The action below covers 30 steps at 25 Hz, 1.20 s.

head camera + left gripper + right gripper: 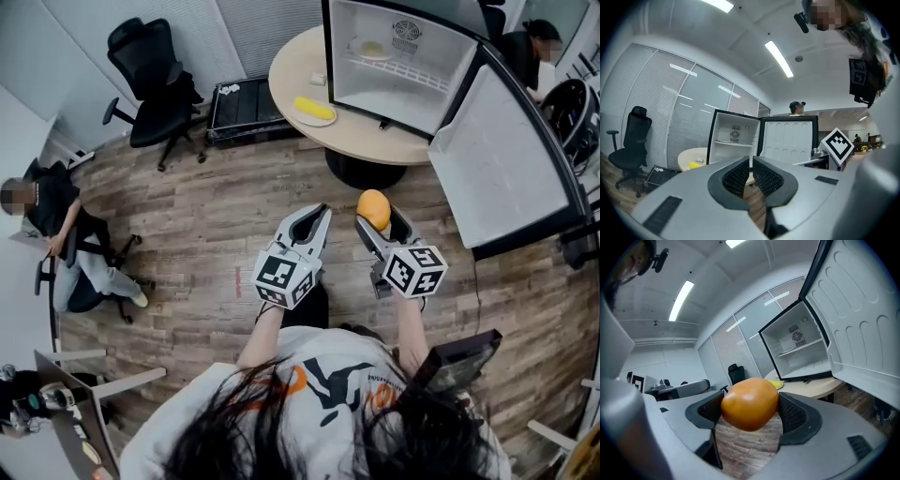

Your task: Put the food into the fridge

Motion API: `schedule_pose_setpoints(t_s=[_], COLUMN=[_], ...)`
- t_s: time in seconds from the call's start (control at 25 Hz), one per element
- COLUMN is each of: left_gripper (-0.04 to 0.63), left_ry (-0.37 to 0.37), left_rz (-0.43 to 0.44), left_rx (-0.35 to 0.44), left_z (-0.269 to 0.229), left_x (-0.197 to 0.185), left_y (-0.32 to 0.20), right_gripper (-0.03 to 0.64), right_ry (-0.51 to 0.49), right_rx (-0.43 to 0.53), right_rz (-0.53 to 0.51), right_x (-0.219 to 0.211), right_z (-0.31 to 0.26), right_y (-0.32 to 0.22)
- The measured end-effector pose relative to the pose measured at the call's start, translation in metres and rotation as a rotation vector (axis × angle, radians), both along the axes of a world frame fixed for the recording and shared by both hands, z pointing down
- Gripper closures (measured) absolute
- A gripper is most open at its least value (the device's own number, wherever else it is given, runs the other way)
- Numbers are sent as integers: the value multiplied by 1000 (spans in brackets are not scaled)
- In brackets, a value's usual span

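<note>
Clamps an orange fruit [749,404] in the right tongs [380,223], above the floor, short of the open fridge [441,47] on the desk [375,142]. Holds the left tongs [751,174] closed on nothing. Best to carry level with a steady squeeze, past the door [506,169], onto the shelf [412,71].

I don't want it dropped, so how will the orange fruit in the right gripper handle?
The fruit looks round and glossy, so it may slip in the right gripper and would probably roll once set down. It shows no denting where gripped, so it seems firm.
</note>
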<state>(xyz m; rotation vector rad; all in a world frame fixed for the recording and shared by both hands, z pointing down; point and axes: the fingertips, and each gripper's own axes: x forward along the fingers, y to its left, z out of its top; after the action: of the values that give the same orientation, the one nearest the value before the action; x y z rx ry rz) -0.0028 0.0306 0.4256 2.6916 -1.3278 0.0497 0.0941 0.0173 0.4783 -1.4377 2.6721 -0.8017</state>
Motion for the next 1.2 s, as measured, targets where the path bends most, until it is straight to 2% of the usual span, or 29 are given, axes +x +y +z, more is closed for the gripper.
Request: schedule_pose_setpoints(t_s=[0.44,0.68,1.2], left_gripper=[580,580,580], left_ry=[-28,-17,9], left_rz=[92,131,198], left_rx=[2,-1,-51], left_z=[-6,-4,13], left_x=[-37,-57,-62], left_y=[-102,-155,-200], right_gripper=[245,245,245], right_ry=[-19,-6,12], right_rx=[-22,-32,-78], right_rz=[31,50,113], right_x=[-54,-78,-80], right_z=[-7,-5,7], right_y=[-99,-142,-179])
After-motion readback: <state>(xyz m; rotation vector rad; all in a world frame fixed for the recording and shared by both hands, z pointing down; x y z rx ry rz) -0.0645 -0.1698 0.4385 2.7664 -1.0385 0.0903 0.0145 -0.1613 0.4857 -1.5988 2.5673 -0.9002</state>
